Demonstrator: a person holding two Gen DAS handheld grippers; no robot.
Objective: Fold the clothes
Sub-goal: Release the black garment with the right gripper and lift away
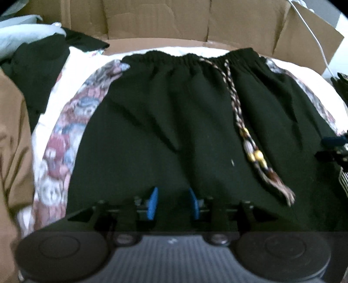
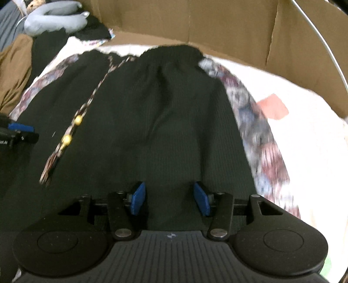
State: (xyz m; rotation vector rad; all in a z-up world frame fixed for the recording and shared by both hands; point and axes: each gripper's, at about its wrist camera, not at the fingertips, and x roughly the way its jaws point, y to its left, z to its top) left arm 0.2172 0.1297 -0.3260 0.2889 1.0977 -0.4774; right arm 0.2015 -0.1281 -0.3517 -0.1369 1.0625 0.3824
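A black garment (image 1: 174, 122) with a gathered elastic waistband lies spread flat on a patterned quilt (image 1: 71, 122), waistband at the far side. A braided drawstring (image 1: 237, 113) with yellow beads trails down its front. My left gripper (image 1: 173, 196) hovers over the near part of the black fabric, blue pads apart, nothing between them. The same black garment (image 2: 165, 113) and drawstring (image 2: 74, 126) fill the right wrist view. My right gripper (image 2: 169, 191) stands open above the cloth's near right part. The left gripper's tip (image 2: 17, 130) shows at the left edge.
A cardboard box wall (image 1: 174, 19) rises right behind the quilt. Brown cloth (image 1: 13, 152) and dark clothes (image 1: 39, 71) are piled at the left, with a grey neck pillow (image 2: 54, 19) behind them. A white cable (image 2: 322, 43) runs along the box at the right.
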